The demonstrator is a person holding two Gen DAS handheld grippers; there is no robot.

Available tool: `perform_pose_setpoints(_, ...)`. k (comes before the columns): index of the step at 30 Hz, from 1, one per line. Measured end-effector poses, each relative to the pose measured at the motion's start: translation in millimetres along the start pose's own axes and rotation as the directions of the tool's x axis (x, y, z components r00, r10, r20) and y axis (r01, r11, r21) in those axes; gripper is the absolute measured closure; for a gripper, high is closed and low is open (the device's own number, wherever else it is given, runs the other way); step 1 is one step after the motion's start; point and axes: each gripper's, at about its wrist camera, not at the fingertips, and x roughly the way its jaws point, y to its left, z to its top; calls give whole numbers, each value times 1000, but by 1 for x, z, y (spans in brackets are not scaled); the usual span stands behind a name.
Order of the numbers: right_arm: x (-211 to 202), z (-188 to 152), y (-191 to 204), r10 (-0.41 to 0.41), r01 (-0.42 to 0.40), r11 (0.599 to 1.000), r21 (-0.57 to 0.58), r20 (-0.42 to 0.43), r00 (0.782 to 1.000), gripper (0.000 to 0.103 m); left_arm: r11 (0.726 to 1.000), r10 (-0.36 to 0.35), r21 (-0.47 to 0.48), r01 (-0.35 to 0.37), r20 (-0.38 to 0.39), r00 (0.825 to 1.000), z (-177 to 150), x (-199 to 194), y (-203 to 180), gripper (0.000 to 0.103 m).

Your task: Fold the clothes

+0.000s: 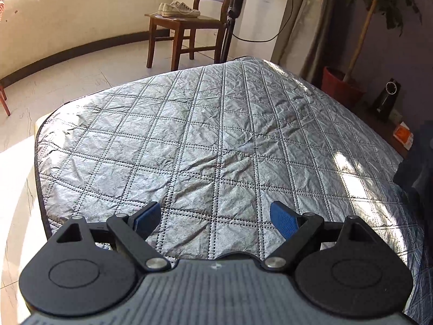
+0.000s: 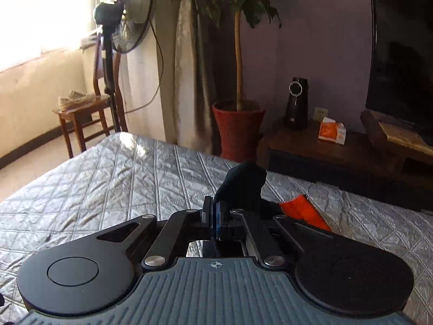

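A: Pinching of the dark garment (image 2: pixel 245 181) is being performed by the right gripper (image 2: pixel 216 214). The jaws are being held together on the cloth, and a fold of it is being pushed up just beyond the fingertips.

B: Is the rest of the garment being shown?

A: Only in part. In the right wrist view, an orange lining (image 2: pixel 305 211) with a zipper edge is being exposed just to the right of the pinched fold, on the quilted silver cover (image 2: pixel 121 168). In the left wrist view, a dark mass is being seen at the right edge of the cover (image 1: pixel 416 168); whether it is the same garment cannot be told.

B: How is the left gripper (image 1: pixel 216 216) being held?

A: Its blue pads (image 1: pixel 284 219) are being kept wide apart, and nothing is being held between them. It is being pointed down at bare quilting.

B: What is being seen behind the bed?

A: A wooden chair (image 1: pixel 184 32) with pale shoes (image 1: pixel 180 9) on its seat is being shown beside a standing fan (image 2: pixel 130 16). A potted tree in a red pot (image 2: pixel 238 130) is being shown near a dark wooden cabinet (image 2: pixel 338 149).
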Motion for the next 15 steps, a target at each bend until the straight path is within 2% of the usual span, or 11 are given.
perform_pose_setpoints(2, -14, 2, 2, 173, -173, 985, -2, -6, 985, 79, 1000, -6, 13, 6, -9, 1000, -2, 0, -2, 17)
perform_pose_setpoints(3, -18, -2, 5, 211, -212, 977, -27, -39, 977, 69, 1000, -6, 23, 7, -11, 1000, -3, 0, -4, 17)
perform_pose_setpoints(5, -30, -22, 9, 162, -171, 980, -105, -90, 983, 68, 1000, -7, 24, 7, -7, 1000, -4, 0, -5, 17)
perform_pose_setpoints(7, -52, -34, -13, 150, -151, 988, -14, -63, 987, 65, 1000, -8, 17, 8, -4, 1000, -5, -1, -4, 17)
perform_pose_setpoints(8, -64, -39, -27, 104, -103, 994, 30, -39, 994, 57, 1000, -9, 20, 10, -7, 1000, -5, -1, -4, 17)
perform_pose_setpoints(9, -78, -42, -46, 8, -8, 997, 75, -4, 1000, 33, 1000, -11, 23, 11, -10, 1000, -5, 0, -4, 17)
perform_pose_setpoints(10, -92, -44, -64, -90, 86, 989, 122, 24, 996, 22, 1000, -12, 27, 13, -12, 1000, -5, 0, -5, 17)
perform_pose_setpoints(11, -107, -47, -88, -200, 190, 965, 182, 39, 979, 23, 999, -15, 30, 15, -13, 1000, -6, 0, -6, 17)
perform_pose_setpoints(12, -122, -50, -118, -315, 298, 919, 258, 30, 948, 22, 999, -17, 33, 18, -14, 1000, -6, 0, -8, 17)
perform_pose_setpoints(13, -135, -55, -144, -412, 390, 861, 326, 0, 911, 22, 999, -20, 37, 20, -16, 1000, -6, 0, -9, 17)
perform_pose_setpoints(15, -161, -68, -205, -576, 554, 701, 448, -102, 811, 22, 999, -26, 48, 26, -16, 1000, -8, -1, -13, 17)
